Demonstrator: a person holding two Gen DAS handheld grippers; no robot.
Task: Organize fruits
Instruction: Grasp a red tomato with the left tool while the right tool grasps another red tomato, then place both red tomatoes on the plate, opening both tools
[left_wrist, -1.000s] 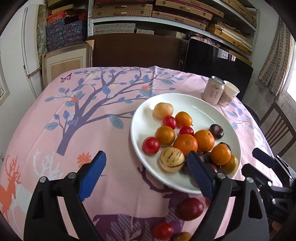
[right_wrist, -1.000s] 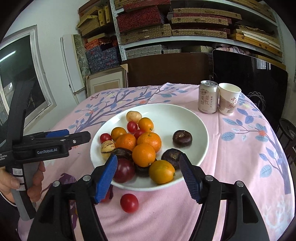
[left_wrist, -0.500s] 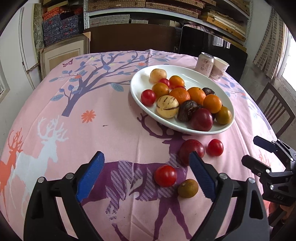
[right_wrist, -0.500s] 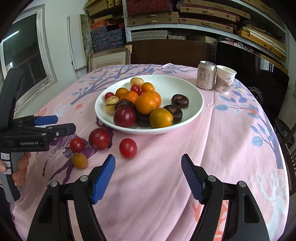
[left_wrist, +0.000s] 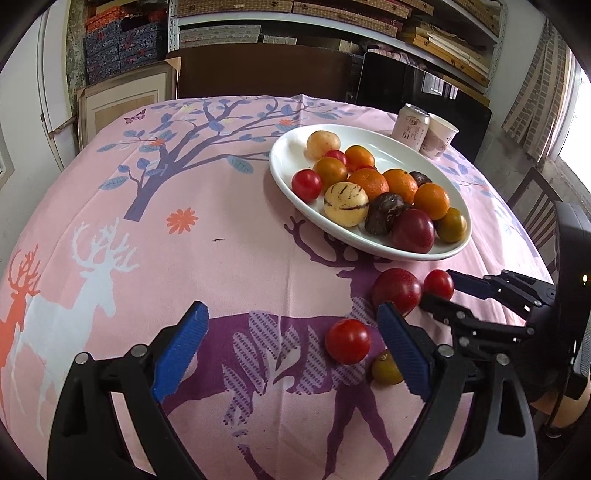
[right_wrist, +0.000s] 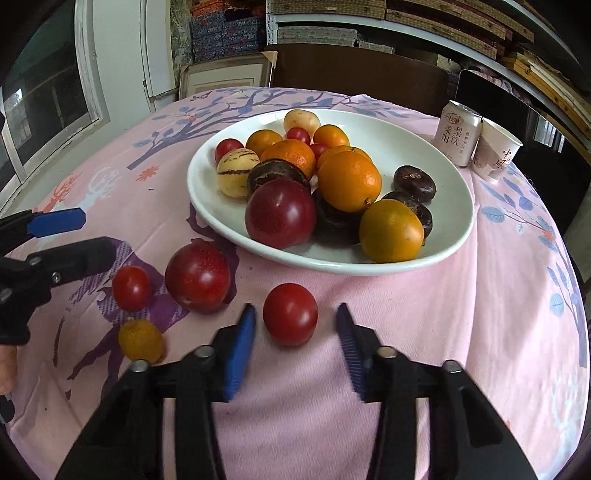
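Both tools have dropped from over the white plate (right_wrist: 424, 258) to the loose fruit on the near desk (left_wrist: 110, 184) — plate already heaped, four pieces still off it. Right tool (right_wrist: 295, 341) has narrowed its spread, straddling the nearest cherry tomato (right_wrist: 290, 314) without touching, nothing gripped. Left tool (left_wrist: 291, 350) gaping, empty, second tomato (left_wrist: 347, 340) between its fingers — likely next onto the plate.

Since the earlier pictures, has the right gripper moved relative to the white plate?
Yes. The right gripper has come closer to the white plate and lower, so its open jaws now flank a red tomato on the tablecloth.
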